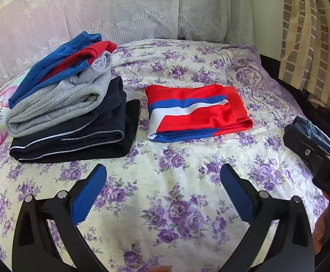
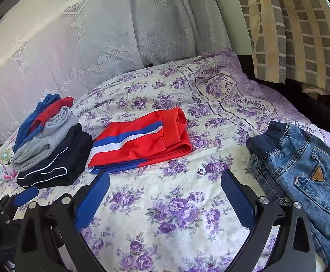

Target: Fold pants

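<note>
While both the left gripper [image 1: 163, 191] and the right gripper [image 2: 165, 198] hang spread wide and empty over the flowered bedspread [image 1: 165, 165], only the right wrist view shows the denim pants [image 2: 300, 172] lying at the near right, which the left view cuts to a sliver behind the other tool. Farther off, folded red pants [image 2: 142, 140] lie mid-bed, just right of a stack of folded clothes [image 1: 67, 104] whose lower layers are hard to tell apart.
</note>
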The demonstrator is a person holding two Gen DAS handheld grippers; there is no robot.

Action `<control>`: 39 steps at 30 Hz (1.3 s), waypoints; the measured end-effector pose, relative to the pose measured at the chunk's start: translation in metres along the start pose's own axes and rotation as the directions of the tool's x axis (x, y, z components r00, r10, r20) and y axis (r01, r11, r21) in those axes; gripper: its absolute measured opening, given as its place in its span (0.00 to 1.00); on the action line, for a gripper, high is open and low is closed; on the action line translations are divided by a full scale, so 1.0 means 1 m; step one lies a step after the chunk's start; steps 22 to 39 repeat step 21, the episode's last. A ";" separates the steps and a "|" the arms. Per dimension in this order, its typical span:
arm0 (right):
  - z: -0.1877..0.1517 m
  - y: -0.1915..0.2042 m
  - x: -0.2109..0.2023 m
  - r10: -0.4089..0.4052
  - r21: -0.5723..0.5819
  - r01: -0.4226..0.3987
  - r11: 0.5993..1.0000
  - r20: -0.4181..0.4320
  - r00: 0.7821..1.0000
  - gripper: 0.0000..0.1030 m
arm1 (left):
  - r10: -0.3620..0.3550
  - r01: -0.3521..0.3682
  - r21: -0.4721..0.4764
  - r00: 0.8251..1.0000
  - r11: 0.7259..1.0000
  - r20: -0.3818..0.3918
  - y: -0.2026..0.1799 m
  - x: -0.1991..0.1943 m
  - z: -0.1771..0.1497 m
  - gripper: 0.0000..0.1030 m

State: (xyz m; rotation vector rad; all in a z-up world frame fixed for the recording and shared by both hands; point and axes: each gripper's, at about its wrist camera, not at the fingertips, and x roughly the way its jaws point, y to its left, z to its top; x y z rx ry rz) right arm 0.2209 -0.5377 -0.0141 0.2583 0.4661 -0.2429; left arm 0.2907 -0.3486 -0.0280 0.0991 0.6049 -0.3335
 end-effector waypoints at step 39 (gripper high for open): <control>-0.001 0.000 -0.001 0.001 0.001 -0.001 1.000 0.000 1.000 0.96 | 0.005 -0.005 0.001 1.000 1.000 0.012 0.000 -0.003 0.002 0.95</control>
